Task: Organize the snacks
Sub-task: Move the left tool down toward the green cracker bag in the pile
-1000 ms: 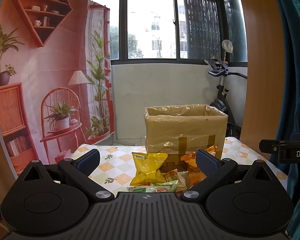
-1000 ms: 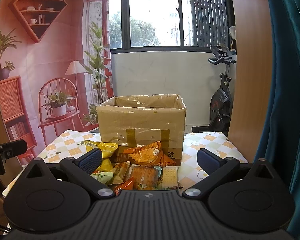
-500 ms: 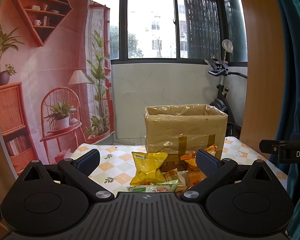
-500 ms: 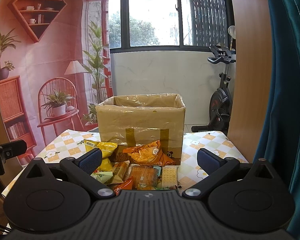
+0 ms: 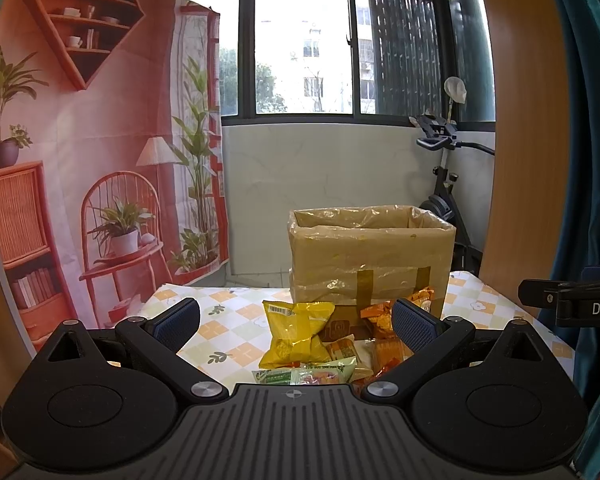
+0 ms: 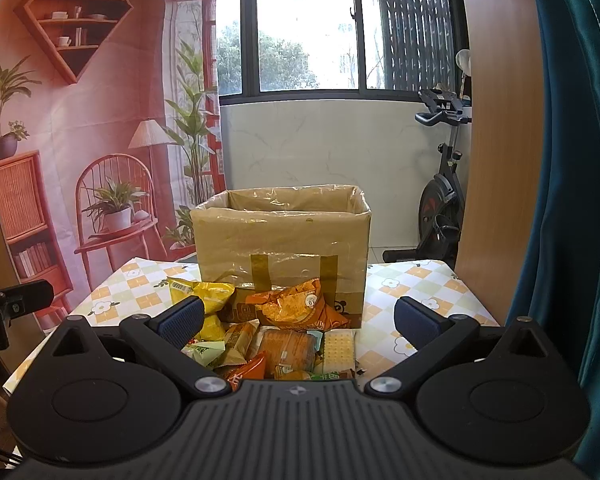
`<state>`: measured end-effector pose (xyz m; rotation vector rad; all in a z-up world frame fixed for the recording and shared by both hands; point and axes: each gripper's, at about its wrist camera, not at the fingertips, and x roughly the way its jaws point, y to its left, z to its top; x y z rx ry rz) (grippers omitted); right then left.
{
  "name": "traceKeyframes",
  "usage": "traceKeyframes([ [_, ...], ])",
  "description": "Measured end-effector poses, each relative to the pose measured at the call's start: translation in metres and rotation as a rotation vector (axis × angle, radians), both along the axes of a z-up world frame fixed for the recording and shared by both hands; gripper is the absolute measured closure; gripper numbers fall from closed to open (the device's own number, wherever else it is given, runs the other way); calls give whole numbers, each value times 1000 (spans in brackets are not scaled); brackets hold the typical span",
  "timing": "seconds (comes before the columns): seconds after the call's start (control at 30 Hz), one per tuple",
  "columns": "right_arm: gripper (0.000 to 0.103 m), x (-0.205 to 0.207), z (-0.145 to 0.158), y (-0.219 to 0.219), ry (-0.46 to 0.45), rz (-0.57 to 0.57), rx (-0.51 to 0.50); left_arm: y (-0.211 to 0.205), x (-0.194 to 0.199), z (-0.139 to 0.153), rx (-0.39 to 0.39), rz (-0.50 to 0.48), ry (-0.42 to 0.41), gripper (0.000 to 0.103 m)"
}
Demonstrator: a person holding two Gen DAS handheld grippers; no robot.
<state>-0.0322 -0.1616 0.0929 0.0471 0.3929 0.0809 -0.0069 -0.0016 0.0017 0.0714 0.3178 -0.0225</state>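
Observation:
A pile of snack packets lies on the checked tablecloth in front of an open cardboard box (image 5: 368,264) (image 6: 282,240) lined with plastic. A yellow bag (image 5: 296,332) (image 6: 208,296) is at the pile's left, an orange bag (image 6: 300,306) (image 5: 380,316) leans on the box, and a cracker pack (image 6: 339,346) and green packet (image 5: 304,376) lie nearer. My left gripper (image 5: 296,320) is open, short of the pile, holding nothing. My right gripper (image 6: 298,316) is open too, over the pile's near side, empty.
The table (image 6: 428,288) ends close on the right near a wooden panel and a teal curtain (image 6: 580,160). An exercise bike (image 6: 440,208) stands behind. A printed backdrop (image 5: 80,160) hangs at the left. The other gripper's black body (image 5: 568,304) shows at the right edge of the left wrist view.

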Motion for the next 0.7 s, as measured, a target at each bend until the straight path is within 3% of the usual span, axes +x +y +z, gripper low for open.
traceKeyframes([
  [0.43, 0, 3, -3, -3, -2, -7, 6, 8, 14, 0, 3, 40, 36, 0],
  [0.7, 0, 40, 2, -24, -25, -26, 50, 36, 55, 10, 30, 99, 19, 0],
])
